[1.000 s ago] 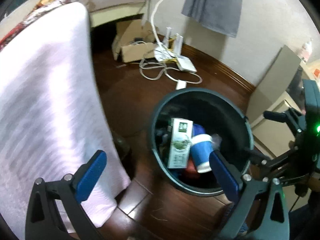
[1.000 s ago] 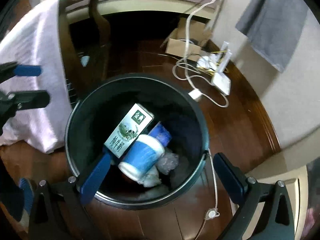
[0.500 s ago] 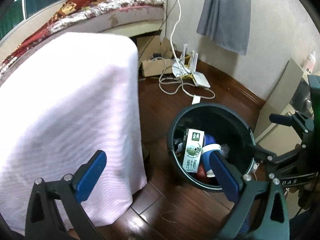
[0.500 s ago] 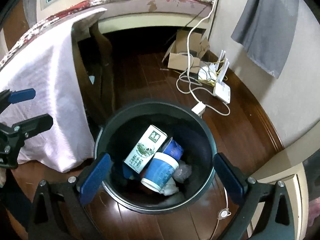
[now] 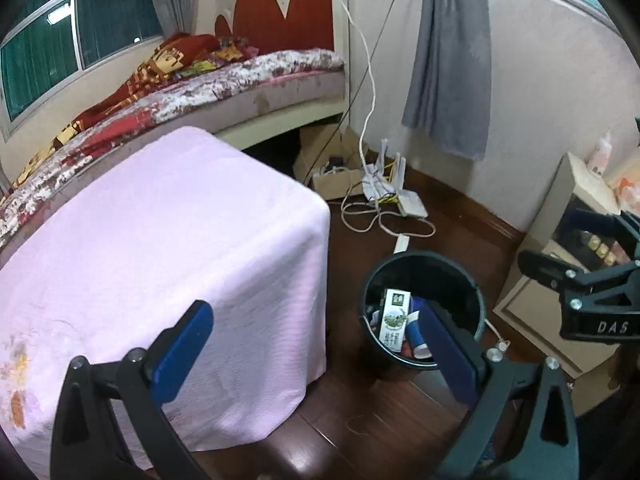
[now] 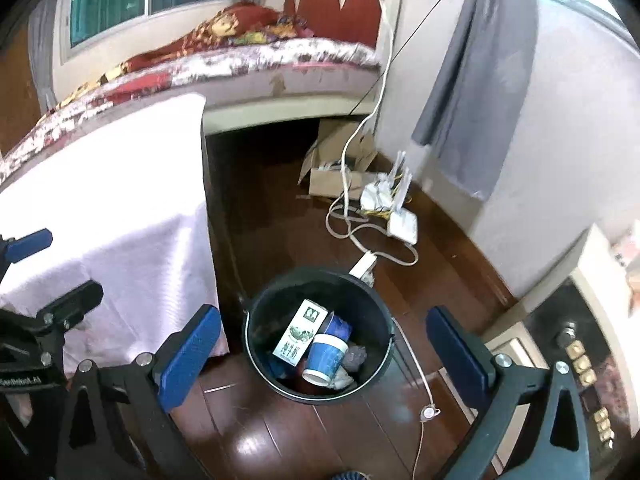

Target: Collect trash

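Both grippers, jaws open and empty, are being pulled up from the bin (image 6: pixel 318 336); carton (image 6: pixel 301 332) and cup (image 6: pixel 325 358) already inside, collection likely finished.

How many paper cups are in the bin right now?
1 clearly visible: a blue paper cup lying on its side in the bin, beside the milk carton. More may be buried underneath.

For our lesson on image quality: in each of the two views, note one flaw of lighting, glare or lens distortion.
Left wrist view: fisheye bends the window frame and walls; dark corners. Right wrist view: glare on the wooden floor near the bin, blown-out pink cloth.
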